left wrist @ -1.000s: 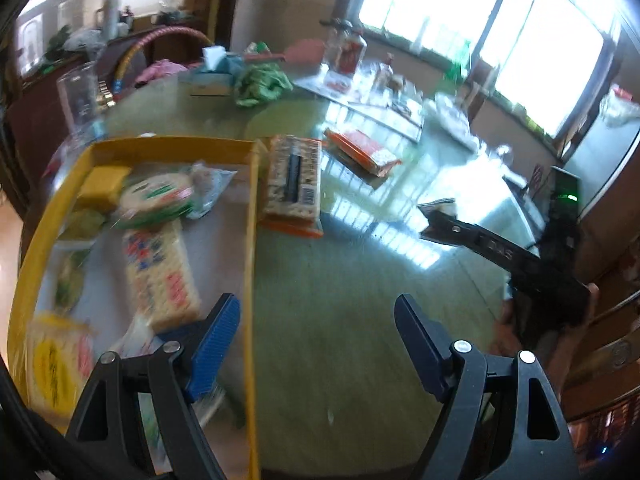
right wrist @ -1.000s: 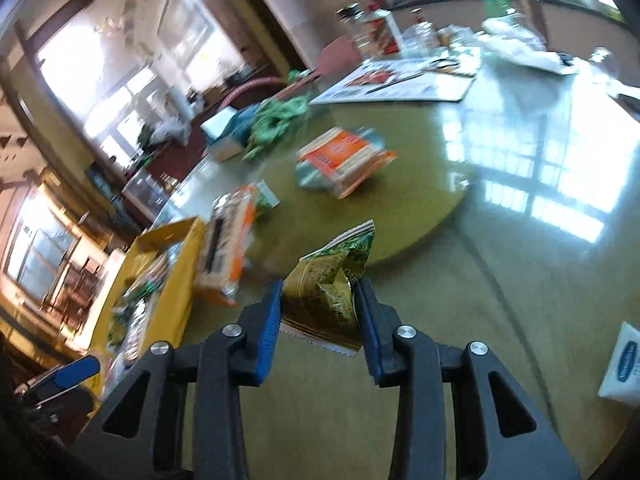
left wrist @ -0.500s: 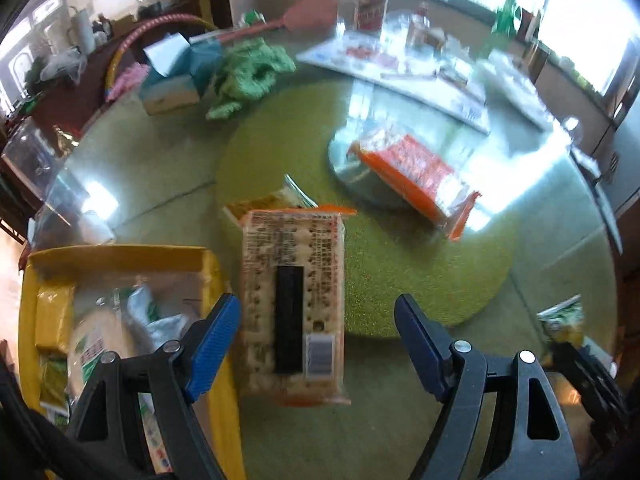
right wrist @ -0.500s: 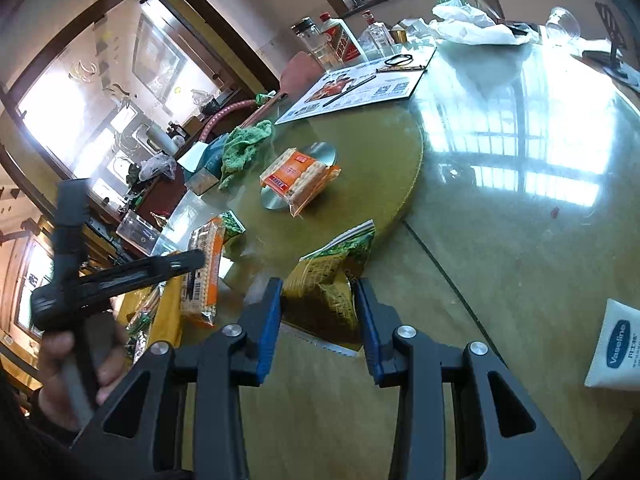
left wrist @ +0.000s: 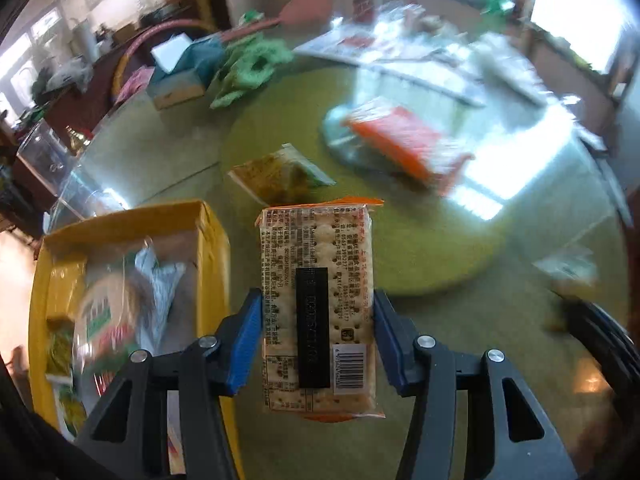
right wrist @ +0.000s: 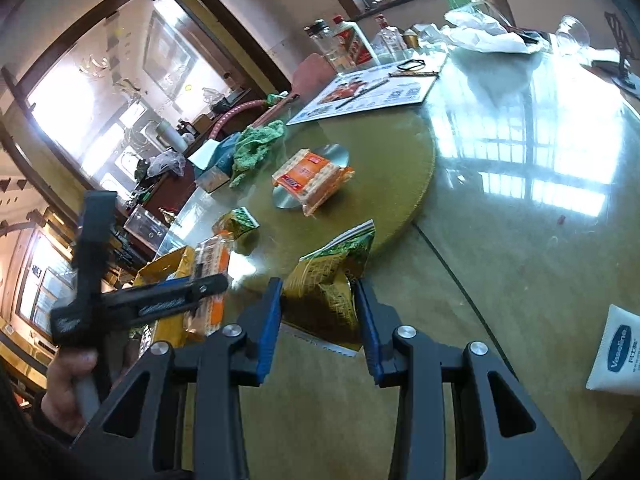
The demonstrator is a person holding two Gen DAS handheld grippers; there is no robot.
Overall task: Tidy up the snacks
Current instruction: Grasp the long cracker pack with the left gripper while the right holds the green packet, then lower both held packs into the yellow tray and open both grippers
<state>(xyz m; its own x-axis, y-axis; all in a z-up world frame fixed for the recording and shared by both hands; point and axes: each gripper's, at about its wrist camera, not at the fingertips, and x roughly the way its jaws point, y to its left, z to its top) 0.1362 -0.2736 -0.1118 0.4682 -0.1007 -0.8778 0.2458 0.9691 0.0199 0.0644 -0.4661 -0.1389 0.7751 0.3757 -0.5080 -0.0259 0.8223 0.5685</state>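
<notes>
My left gripper (left wrist: pixel 316 340) is shut on a long cracker pack (left wrist: pixel 316 308) with an orange edge and a barcode, beside the yellow box (left wrist: pixel 214 248) that holds several snack packs. My right gripper (right wrist: pixel 320 320) is shut on a green and yellow snack bag (right wrist: pixel 332 280) just above the table. The left gripper (right wrist: pixel 192 292) and its cracker pack (right wrist: pixel 212 264) also show in the right wrist view. A small green-yellow packet (left wrist: pixel 280 176) and an orange cracker pack (left wrist: pixel 404 144) lie on the round turntable (left wrist: pixel 420 256).
A green cloth (left wrist: pixel 248 68) and a tissue box (left wrist: pixel 180 72) sit at the back. Bottles (right wrist: pixel 348 44), a printed sheet (right wrist: pixel 368 92) and a white bag (right wrist: pixel 484 32) stand at the far side. A Vaseline tube (right wrist: pixel 618 348) lies at the right.
My left gripper moved from over the yellow box to the cracker pack and closed on it. My right gripper kept its hold on the green and yellow bag.
</notes>
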